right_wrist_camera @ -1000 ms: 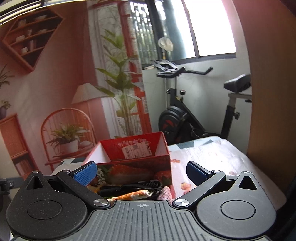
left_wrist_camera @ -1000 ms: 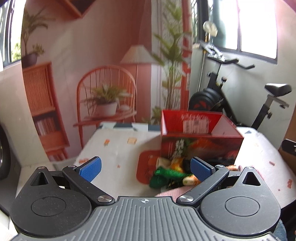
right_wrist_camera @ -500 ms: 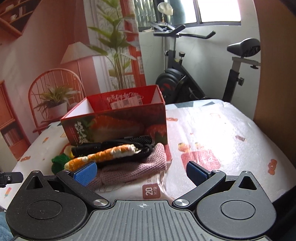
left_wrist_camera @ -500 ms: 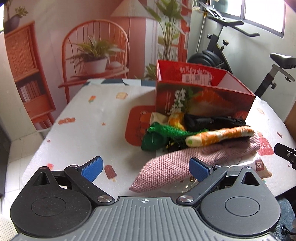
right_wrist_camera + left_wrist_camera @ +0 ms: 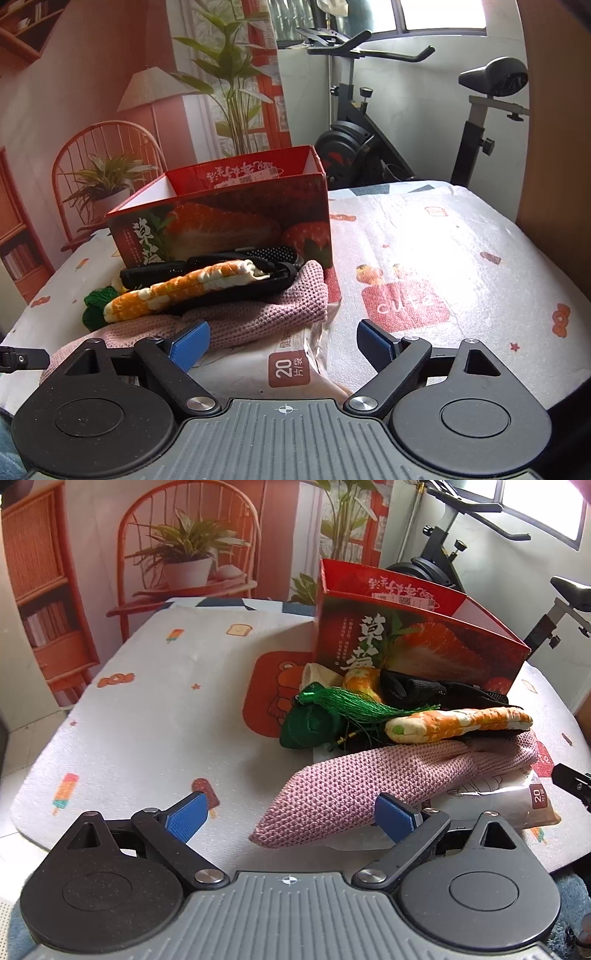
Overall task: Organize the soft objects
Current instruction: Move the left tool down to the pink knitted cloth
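While both tools hang near the table (image 5: 155, 701) edge, the red strawberry box (image 5: 417, 646) stands open at the far side. Against its near wall lies the soft pile: a pink knitted piece (image 5: 373, 786) over a white packet (image 5: 295, 362), an orange patterned strip (image 5: 461, 722), black mesh (image 5: 413, 690), a green tassel pouch (image 5: 325, 716). The left gripper (image 5: 291, 814) and right gripper (image 5: 282, 341) are spread wide, holding nothing.
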Action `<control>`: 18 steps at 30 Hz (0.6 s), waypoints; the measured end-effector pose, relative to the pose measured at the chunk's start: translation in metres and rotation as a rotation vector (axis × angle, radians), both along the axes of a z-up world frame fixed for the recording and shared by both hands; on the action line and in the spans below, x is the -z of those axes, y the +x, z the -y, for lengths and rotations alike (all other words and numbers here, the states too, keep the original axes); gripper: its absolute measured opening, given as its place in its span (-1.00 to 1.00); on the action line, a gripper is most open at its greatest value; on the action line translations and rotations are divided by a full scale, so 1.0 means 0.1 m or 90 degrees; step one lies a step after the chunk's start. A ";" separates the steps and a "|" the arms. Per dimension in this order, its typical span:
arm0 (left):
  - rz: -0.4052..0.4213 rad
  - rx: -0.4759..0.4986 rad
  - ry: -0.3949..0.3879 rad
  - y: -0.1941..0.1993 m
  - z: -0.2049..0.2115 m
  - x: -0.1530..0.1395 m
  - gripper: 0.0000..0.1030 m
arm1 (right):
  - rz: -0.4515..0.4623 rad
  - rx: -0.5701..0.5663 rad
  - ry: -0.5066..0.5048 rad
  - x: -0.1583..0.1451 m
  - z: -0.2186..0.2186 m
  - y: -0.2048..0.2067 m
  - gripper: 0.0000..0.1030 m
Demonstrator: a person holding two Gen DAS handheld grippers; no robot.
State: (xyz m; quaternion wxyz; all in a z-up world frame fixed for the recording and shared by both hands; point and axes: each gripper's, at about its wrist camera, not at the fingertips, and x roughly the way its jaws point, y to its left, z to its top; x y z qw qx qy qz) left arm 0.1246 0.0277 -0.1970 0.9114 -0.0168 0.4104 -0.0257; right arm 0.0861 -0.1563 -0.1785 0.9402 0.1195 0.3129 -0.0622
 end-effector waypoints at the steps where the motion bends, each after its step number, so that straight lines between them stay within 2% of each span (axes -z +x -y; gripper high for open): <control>1: -0.002 0.003 -0.004 0.02 0.00 0.03 0.91 | 0.001 -0.002 0.000 0.02 0.00 0.00 0.66; 7: -0.023 -0.002 -0.045 0.13 -0.03 0.18 0.91 | 0.005 -0.005 0.000 0.12 0.01 0.06 0.63; 12: -0.043 -0.007 -0.118 0.23 -0.10 0.29 0.91 | -0.018 -0.015 0.010 0.20 0.02 0.16 0.61; 18: -0.066 -0.007 -0.132 0.34 -0.06 0.37 0.91 | -0.032 -0.022 0.013 0.24 0.01 0.28 0.60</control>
